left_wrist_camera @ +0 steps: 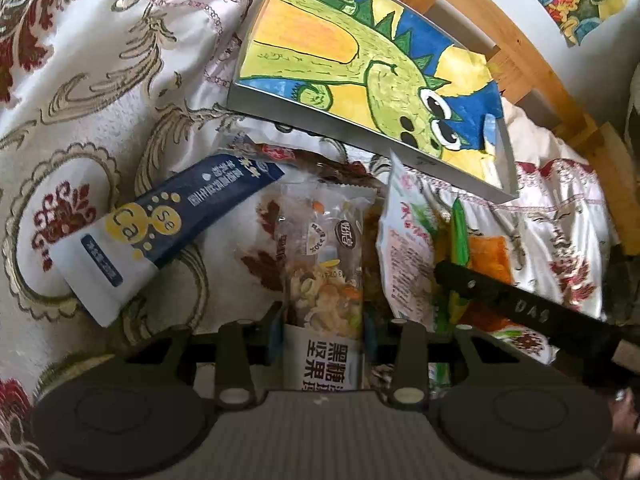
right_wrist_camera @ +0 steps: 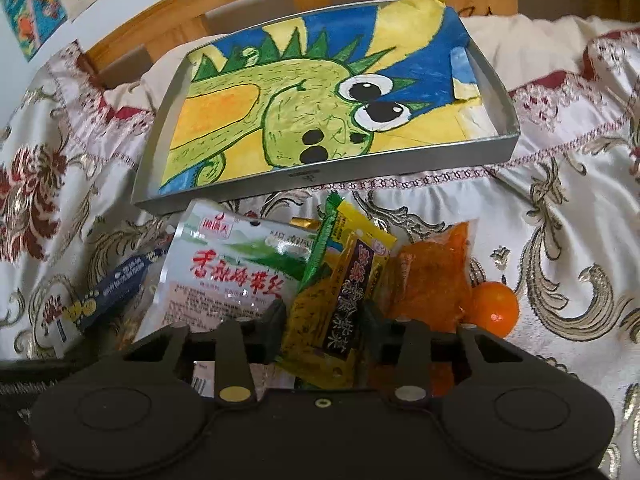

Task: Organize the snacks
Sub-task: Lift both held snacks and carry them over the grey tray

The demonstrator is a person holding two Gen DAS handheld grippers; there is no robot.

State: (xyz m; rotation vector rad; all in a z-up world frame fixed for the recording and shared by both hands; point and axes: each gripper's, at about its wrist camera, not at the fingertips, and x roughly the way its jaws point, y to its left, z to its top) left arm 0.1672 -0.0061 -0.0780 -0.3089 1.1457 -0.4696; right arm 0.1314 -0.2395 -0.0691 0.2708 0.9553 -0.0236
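In the left wrist view, the left gripper (left_wrist_camera: 323, 330) has its jaws pressed on both sides of a clear nut bar (left_wrist_camera: 324, 264), which runs up from between the pads over the patterned cloth (left_wrist_camera: 120, 60). To the left of the bar lies a blue sachet (left_wrist_camera: 160, 224), tilted, its white end nearest the camera. To the right lies a white seaweed pack (left_wrist_camera: 408, 240), with a green strip (left_wrist_camera: 460, 232) and an orange pack (left_wrist_camera: 490, 256) beside it. The dark finger of the right gripper (left_wrist_camera: 520, 300) crosses over those packs from the lower right. Behind the snacks sits a grey tray (left_wrist_camera: 312, 114) lined with a dinosaur drawing (left_wrist_camera: 360, 60), and past it a wooden rail (left_wrist_camera: 520, 52). In the right wrist view, the right gripper (right_wrist_camera: 325, 326) is closed on a yellow pack (right_wrist_camera: 320, 304) with a dark label, the pads touching its edges. Left of it lies the seaweed pack (right_wrist_camera: 228, 264), and further left the blue sachet (right_wrist_camera: 116, 284). The green strip (right_wrist_camera: 320, 240) pokes up behind the yellow pack. On the right lies the orange pack (right_wrist_camera: 432, 276), with a small orange (right_wrist_camera: 494, 308) just beside it on the cloth (right_wrist_camera: 560, 220). The tray (right_wrist_camera: 400, 160) stands just beyond the pile, empty of snacks, the rail (right_wrist_camera: 240, 0) behind it.
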